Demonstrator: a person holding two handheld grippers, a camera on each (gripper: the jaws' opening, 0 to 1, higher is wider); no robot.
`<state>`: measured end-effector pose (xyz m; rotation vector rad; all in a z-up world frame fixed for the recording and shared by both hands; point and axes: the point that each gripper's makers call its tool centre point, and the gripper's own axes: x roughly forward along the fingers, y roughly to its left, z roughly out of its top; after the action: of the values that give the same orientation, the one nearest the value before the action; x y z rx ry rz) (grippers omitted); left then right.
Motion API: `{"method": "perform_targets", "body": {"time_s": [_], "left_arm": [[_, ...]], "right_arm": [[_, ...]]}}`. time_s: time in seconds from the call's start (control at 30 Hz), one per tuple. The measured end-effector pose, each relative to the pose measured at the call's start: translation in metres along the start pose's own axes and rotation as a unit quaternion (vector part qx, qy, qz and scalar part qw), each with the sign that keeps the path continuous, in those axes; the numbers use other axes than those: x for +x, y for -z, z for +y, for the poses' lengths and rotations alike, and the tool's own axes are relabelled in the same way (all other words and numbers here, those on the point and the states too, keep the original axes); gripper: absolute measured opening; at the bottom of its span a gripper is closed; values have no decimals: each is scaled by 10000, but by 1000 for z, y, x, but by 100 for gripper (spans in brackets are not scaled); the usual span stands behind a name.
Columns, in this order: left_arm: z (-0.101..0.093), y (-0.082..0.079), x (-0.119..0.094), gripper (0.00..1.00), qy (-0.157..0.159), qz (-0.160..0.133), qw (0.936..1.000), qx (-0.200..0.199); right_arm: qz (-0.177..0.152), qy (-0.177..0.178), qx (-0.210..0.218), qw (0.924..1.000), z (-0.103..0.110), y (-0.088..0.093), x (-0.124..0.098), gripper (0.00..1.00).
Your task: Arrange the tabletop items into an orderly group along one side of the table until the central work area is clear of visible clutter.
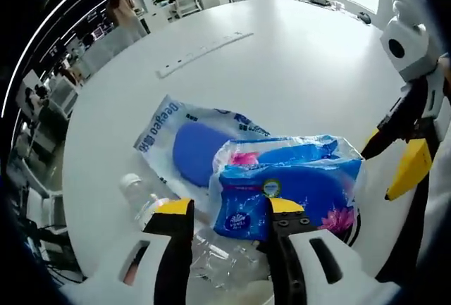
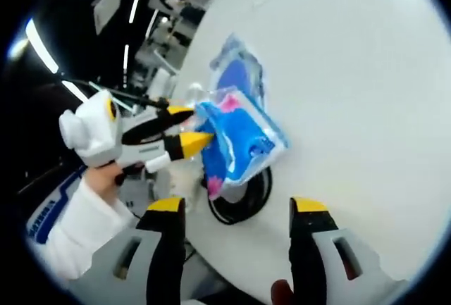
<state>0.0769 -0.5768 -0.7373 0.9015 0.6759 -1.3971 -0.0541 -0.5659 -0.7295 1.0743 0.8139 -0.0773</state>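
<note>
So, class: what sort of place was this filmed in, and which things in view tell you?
Probably an open office or meeting space: a large white table, desks and chairs beyond it, and long ceiling light strips. The left gripper holds a blue tissue pack.

The tissue pack [image 1: 285,189] lies near the table's [image 1: 296,65] near edge, its near end between the left gripper's [image 1: 229,210] jaws. A flat bag [image 1: 190,143] lies just behind it to the left, partly under it. A bottle [image 1: 141,199] lies on its side left of the pack, at the table edge, beside the left jaw. A coiled cable [image 2: 243,196] sits under the pack's right end. A long strip [image 1: 204,53] lies well apart, toward the far side of the table. The right gripper [image 1: 394,164] hangs right of the pack, above the table.

In the right gripper view, the right gripper [image 2: 236,210] is over the table edge, near the cable.
</note>
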Motion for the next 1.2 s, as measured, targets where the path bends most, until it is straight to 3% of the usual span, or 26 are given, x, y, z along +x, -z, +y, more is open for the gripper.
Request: {"method": "perform_targets", "body": {"time_s": [0.23,0.3,0.53,0.7,0.83,1.03,1.2], "left_arm": [[-3,1,-1,31,-8,-35,9998,-186],[-4,2,-1,25,-11,-35,9997,-252],[-8,8,-6,14,-67,-61,9993,-376],[-15,9,-12,6,-51,-177,9978,-634],[-23,10,-16,0,-19,-180,9980,-602],[-34,5,-23,0,15,-342,9965,-765],[-43,-2,-24,0,-10,-463,9940,-995]], "right_arm": [[-38,104,174,9998,-2,-3,12,52],[76,199,39,9998,-6,1,13,49],[-216,377,34,9991,-18,-7,12,39],[-271,588,-514,9966,-30,-13,11,26],[-426,577,-521,9961,-31,-20,7,3],[-533,668,-663,9941,-37,-27,-3,0],[-709,538,-686,9937,-40,-36,-20,0]]}}
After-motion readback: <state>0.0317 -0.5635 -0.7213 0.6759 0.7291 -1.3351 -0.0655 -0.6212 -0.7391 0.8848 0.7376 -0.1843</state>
